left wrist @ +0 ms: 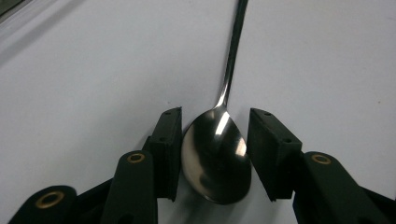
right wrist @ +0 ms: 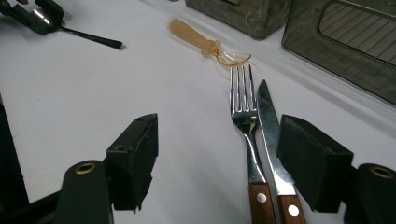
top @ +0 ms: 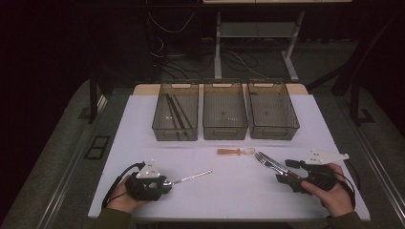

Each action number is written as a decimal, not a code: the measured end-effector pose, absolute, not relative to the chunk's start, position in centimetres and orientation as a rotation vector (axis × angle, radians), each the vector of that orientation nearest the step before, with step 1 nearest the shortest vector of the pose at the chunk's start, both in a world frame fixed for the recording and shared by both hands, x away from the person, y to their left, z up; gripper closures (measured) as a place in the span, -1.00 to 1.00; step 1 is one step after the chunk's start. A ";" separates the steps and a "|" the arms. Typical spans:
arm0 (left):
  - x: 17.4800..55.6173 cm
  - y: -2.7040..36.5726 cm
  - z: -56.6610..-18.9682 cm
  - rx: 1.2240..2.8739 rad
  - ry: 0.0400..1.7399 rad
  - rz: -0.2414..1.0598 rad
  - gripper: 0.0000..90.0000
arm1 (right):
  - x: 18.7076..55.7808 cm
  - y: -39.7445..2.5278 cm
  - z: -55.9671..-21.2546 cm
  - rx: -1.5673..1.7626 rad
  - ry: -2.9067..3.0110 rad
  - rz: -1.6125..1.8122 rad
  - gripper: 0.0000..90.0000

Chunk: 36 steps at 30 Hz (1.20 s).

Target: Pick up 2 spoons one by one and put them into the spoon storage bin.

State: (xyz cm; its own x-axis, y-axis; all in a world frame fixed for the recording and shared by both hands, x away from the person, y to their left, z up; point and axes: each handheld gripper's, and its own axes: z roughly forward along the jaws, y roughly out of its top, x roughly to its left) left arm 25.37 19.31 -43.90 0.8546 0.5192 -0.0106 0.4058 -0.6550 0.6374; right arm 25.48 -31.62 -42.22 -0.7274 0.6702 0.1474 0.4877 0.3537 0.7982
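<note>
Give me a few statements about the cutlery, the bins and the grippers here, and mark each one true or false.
1. The metal spoon's bowl lies between the left gripper's fingers. True.
2. The fork and knife lie side by side on the table. True.
3. All three bins are empty. False: the left bin holds dark sticks, probably chopsticks.
4. The right gripper is clamped shut on the knife. False: its fingers stand wide apart.
5. The small amber spoon lies in the middle bin. False: it lies on the table in front of it.
</note>
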 end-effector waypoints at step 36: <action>25.0 19.3 -43.0 2.336 0.642 0.173 0.92 | 25.5 -31.6 -42.2 1.040 2.408 1.313 -0.33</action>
State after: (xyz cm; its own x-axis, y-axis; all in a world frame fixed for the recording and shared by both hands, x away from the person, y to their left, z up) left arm 25.00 19.25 -42.95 0.8684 0.4931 -0.0523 0.3998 -0.6339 0.6621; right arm 25.46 -31.59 -42.18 -0.7296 0.6685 0.1444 0.4836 0.3549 0.8001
